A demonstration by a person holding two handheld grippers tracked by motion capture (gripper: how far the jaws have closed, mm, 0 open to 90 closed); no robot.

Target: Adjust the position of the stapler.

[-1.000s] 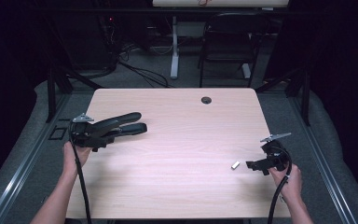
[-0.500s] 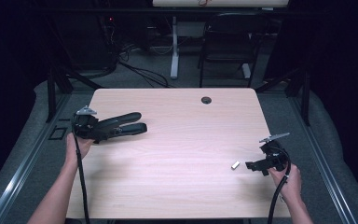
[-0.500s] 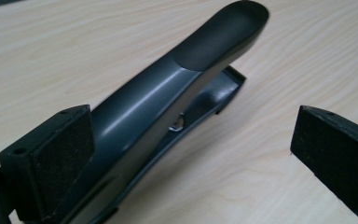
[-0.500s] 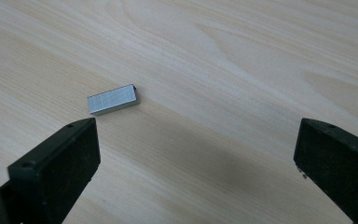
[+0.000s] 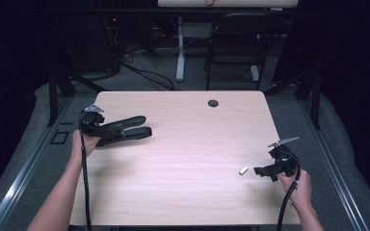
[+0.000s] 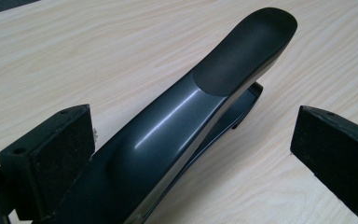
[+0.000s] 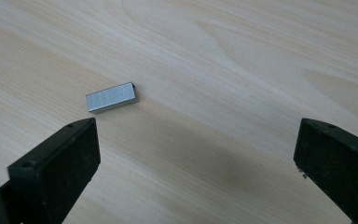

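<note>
table (image 5: 183,159) middle: open | left: stapler (image 5: 125,129) | right: staple strip (image 5: 243,170), probably

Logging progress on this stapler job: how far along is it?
Barely started. Done: the stapler lies on the table, between the left gripper's open jaws. In hand: nothing gripped; the right gripper hovers open near the staple block. Left, probably: picking up the block and loading it.
</note>
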